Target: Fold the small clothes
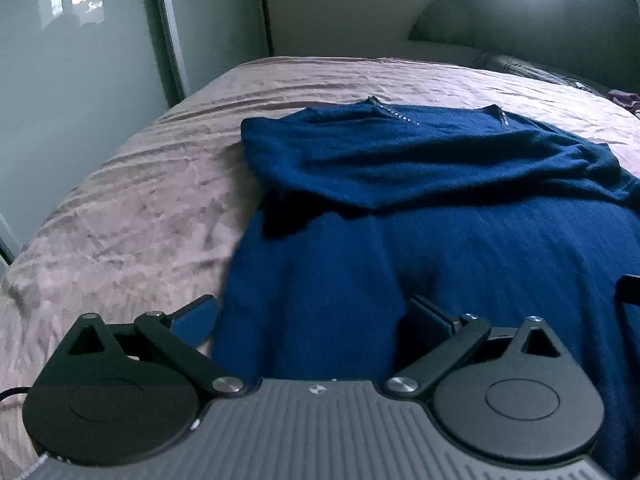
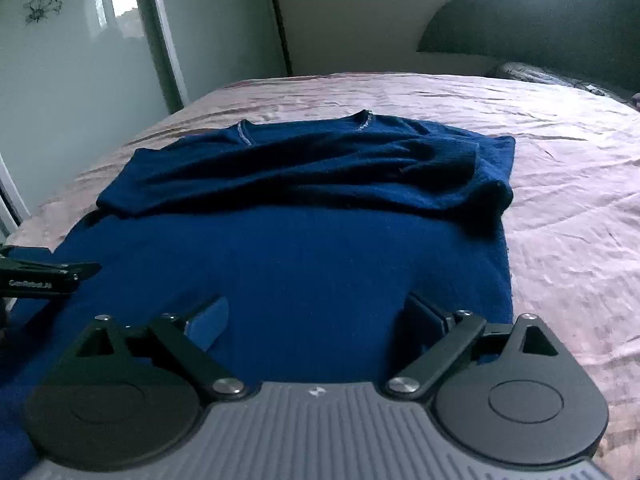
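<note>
Navy knit sweater [image 2: 304, 264], sleeves folded in, on bed [image 2: 560, 200]; our left gripper [image 1: 310, 320] and right gripper [image 2: 316, 320] have fingers spread empty at the hem, which we judge needs pinching next.

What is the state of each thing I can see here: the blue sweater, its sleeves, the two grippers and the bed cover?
Blue sweater: lying flat on the bed, neckline at the far end.
Sleeves: folded across the chest.
Left gripper: open, over the near hem, gripping nothing.
Right gripper: open, over the near hem, gripping nothing.
Pink bed cover: spread out, wrinkled.
</note>
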A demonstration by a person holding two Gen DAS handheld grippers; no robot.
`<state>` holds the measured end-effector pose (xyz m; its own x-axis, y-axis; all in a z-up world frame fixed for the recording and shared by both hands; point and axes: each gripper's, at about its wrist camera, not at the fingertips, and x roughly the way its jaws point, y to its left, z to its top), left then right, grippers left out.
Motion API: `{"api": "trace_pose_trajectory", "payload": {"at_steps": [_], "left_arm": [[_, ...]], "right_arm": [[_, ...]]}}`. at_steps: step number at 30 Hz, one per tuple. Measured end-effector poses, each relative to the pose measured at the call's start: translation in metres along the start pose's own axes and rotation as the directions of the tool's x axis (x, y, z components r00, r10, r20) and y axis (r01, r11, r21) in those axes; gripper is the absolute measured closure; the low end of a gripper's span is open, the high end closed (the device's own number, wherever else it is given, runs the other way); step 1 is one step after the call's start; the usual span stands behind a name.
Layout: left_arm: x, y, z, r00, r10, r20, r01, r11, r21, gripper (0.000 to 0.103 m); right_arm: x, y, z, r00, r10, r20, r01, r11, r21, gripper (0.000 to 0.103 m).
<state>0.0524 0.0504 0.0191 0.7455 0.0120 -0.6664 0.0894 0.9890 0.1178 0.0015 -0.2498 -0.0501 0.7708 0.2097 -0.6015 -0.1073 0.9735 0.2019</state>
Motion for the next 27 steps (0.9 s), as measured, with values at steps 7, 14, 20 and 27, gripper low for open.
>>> {"api": "trace_pose_trajectory", "payload": {"at_steps": [7,14,20,27], "left_arm": [[-0.007,0.000,-0.009,1.000,0.002,0.001,-0.002,0.999,-0.039,0.000],[-0.010,0.000,-0.020,0.999,0.011,0.042,-0.009,0.998,-0.060,0.001],[-0.010,0.007,-0.020,0.999,-0.014,0.036,0.017,0.996,-0.089,0.000],[-0.049,0.020,-0.033,0.997,-0.070,0.037,0.072,0.996,-0.054,0.001]], "right_arm": [[0.003,0.009,-0.006,0.999,-0.032,0.002,0.032,0.998,-0.061,0.000],[0.001,0.009,-0.008,0.999,-0.031,0.012,0.031,0.998,-0.059,0.000],[0.002,0.012,-0.008,0.999,-0.047,0.005,0.047,0.996,-0.076,0.000],[-0.022,0.004,-0.017,1.000,0.006,0.001,-0.006,1.000,-0.006,0.000]]}}
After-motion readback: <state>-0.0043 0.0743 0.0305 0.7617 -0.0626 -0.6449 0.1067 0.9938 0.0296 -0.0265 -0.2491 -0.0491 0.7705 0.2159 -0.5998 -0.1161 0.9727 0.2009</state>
